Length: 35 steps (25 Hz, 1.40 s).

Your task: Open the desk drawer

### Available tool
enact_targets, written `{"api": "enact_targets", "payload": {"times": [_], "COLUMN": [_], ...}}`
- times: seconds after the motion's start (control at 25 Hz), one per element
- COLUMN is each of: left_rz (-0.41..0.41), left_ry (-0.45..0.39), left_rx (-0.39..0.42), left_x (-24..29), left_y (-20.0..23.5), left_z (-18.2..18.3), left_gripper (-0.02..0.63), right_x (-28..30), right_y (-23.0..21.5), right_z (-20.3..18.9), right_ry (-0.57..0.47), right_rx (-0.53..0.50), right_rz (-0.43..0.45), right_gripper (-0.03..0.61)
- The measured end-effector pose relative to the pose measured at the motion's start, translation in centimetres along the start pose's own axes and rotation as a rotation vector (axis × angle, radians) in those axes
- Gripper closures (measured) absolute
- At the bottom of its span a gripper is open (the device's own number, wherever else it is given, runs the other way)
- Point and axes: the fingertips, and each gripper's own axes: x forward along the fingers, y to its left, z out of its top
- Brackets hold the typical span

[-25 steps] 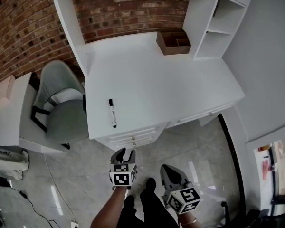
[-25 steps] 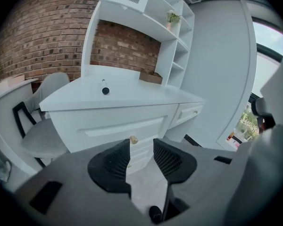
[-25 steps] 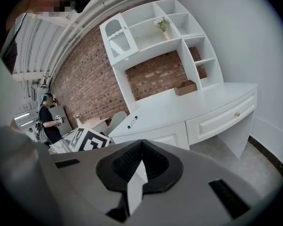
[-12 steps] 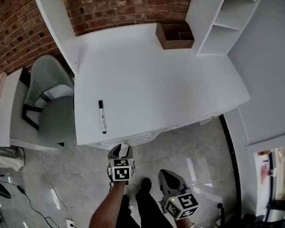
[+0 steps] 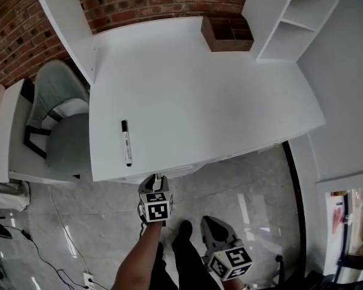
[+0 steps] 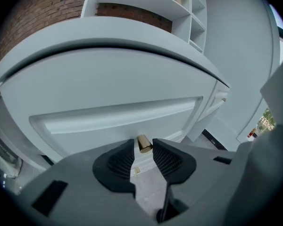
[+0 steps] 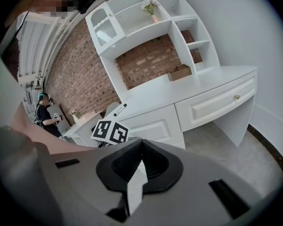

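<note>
Head view: left gripper (image 5: 155, 180) closer to white desk (image 5: 199, 101) edge than before, jaws closing around small brass knob (image 6: 144, 143), not touching; right gripper (image 5: 215, 222) pinched together; black marker (image 5: 126, 142) atop.

Legible text, brands, numbers: 0 entries; left marker cube (image 5: 155, 209) and right marker cube (image 5: 230, 263) bear only black-and-white square patterns; any print on the pen (image 5: 126, 142) is too small to read.

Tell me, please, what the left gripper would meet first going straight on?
Likely the small brass knob on the white drawer front, at the tips of the left gripper; its jaws are closing, knob barely between them.
</note>
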Motion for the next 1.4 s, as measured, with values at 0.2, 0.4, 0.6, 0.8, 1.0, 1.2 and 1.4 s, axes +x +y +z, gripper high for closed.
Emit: {"api": "enact_targets", "payload": {"times": [0.2, 0.4, 0.6, 0.8, 1.0, 1.2, 1.4], "left_rz": [-0.005, -0.018, -0.043, -0.053, -0.072, -0.085, -0.101], "left_ry": [0.004, 0.009, 0.014, 0.013, 0.015, 0.023, 0.031], "left_rx": [-0.008, -0.006, 0.002, -0.009, -0.012, -0.027, -0.029], "left_x": [0.1, 0.1, -0.1, -0.5, -1.2, -2.1, -2.9], "left_y": [-0.3, -0.2, -0.2, -0.3, -0.8, -1.4, -1.8], "left_z": [0.0, -0.2, -0.3, -0.6, -1.4, -2.4, -3.4], "left_gripper": [0.515, 0.520, 0.525, 0.528, 0.528, 0.528, 0.528], "right_x": [-0.1, -0.4, -0.7, -1.4, -1.8, -2.1, -2.6], "right_y": [-0.4, -0.5, 0.1, 0.9, 1.5, 2.4, 3.0], "right_z": [-0.1, 0.3, 0.0, -0.9, -1.4, -1.8, -2.5], "right_ry": [0.000, -0.016, -0.023, -0.023, -0.022, -0.025, -0.022], "right_rx": [-0.002, -0.002, -0.001, 0.008, 0.009, 0.008, 0.005], "right_rz": [-0.008, -0.021, -0.027, -0.038, -0.050, -0.053, -0.056], "right_gripper": [0.574, 0.574, 0.574, 0.574, 0.574, 0.574, 0.574]}}
